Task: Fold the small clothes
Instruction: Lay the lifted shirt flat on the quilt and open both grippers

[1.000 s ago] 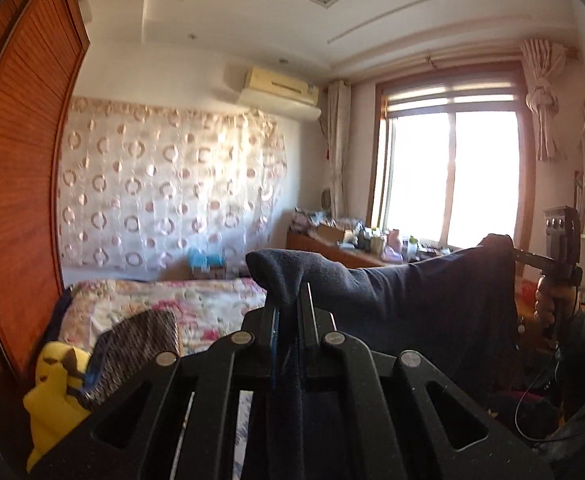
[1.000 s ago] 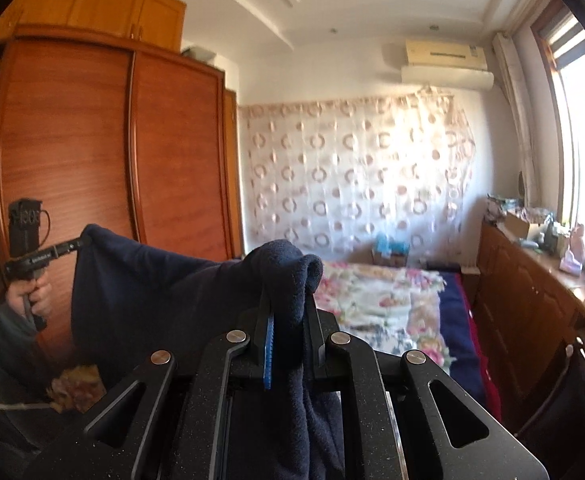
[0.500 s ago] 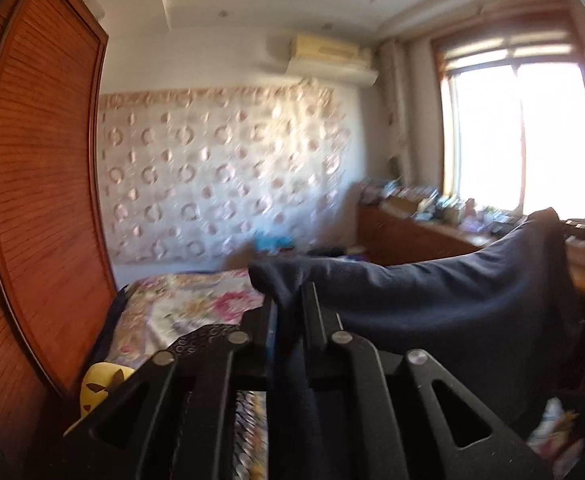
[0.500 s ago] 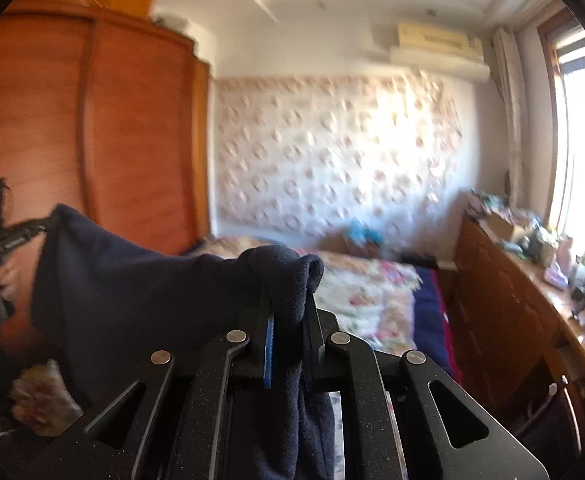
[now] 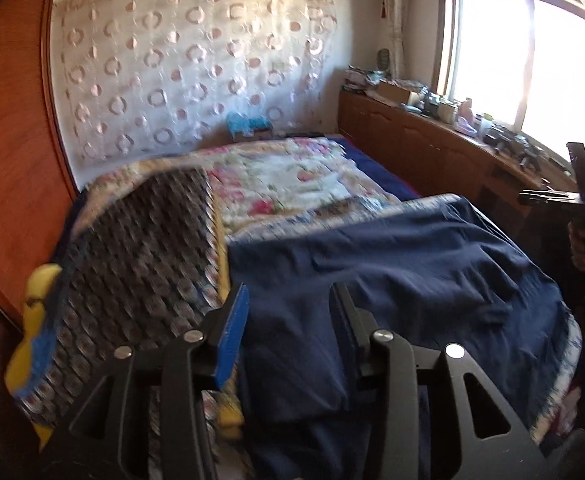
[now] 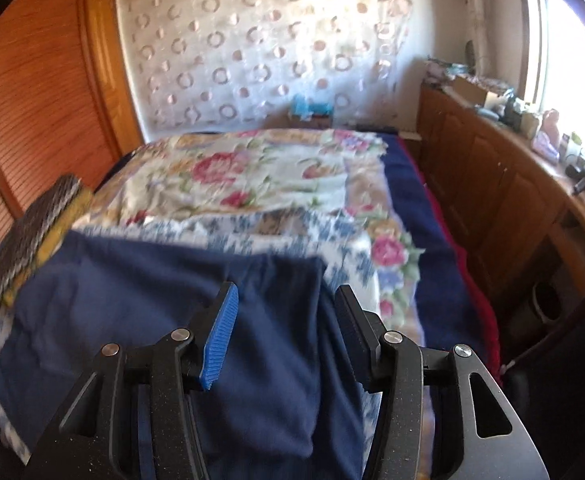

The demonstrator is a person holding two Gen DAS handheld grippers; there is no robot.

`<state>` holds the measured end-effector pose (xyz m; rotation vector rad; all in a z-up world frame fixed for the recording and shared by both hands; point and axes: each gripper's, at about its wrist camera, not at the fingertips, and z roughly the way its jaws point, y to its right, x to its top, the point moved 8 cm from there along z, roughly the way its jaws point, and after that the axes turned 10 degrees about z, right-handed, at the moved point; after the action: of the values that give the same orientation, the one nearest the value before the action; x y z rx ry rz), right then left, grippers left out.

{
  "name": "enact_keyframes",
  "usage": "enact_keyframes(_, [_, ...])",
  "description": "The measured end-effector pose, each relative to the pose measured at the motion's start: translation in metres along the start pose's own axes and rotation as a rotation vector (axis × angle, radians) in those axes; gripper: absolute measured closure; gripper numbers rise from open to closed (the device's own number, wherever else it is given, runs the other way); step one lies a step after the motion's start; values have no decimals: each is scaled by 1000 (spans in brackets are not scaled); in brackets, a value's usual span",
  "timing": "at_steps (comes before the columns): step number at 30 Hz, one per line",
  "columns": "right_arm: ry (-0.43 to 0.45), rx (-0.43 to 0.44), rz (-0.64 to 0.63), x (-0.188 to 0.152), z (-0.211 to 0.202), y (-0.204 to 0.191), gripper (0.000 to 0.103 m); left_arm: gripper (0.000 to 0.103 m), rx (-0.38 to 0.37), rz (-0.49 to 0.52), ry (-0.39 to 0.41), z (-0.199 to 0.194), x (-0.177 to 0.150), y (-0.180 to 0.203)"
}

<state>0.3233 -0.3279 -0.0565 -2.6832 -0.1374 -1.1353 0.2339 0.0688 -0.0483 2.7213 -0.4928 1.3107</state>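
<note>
A dark navy garment (image 5: 392,264) lies spread over the near end of the bed, its near edge hanging off the front. My left gripper (image 5: 290,300) hovers just above its left part with jaws opening; cloth shows in the gap but the pads do not press it. My right gripper (image 6: 286,298) stands over the garment (image 6: 172,312) near its right edge, jaws opening too, nothing pinched. In the left wrist view the other gripper (image 5: 548,197) shows at the far right, held by a hand.
The bed carries a floral quilt (image 6: 260,176). A dark patterned pillow (image 5: 140,256) with a yellow plush toy (image 5: 38,292) lies at the left. A wooden wardrobe (image 6: 32,92) stands left, a cluttered wooden counter (image 6: 504,168) under the window at right.
Both grippers held the garment up in the air, pinched shut. They swung down to the bed, the garment now lies spread on it, and both sets of jaws have let go.
</note>
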Motion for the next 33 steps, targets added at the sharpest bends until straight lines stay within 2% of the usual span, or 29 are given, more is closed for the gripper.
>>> enact_keyframes(6, [-30,35,14,-29,-2,4,47,57,-42,1,-31,0,-30,31])
enact_keyframes(10, [-68,49,51,-60,-2,11,47,57,-80,-26,-70,6,-54,37])
enact_keyframes(16, [-116,80,79,-92,3,13,46,57,-82,-29,-151,27,-81,41])
enact_keyframes(23, [-144,43,102,-108,18,22,45,57,-62,-25,-192,40,-98,43])
enact_keyframes(26, [-146,42,99,-110,21,19,45,55,-38,15,-171,40,-99,48])
enact_keyframes(33, [-125,24,88,-109,28,17,44,52,-13,51,-183,43,-98,54])
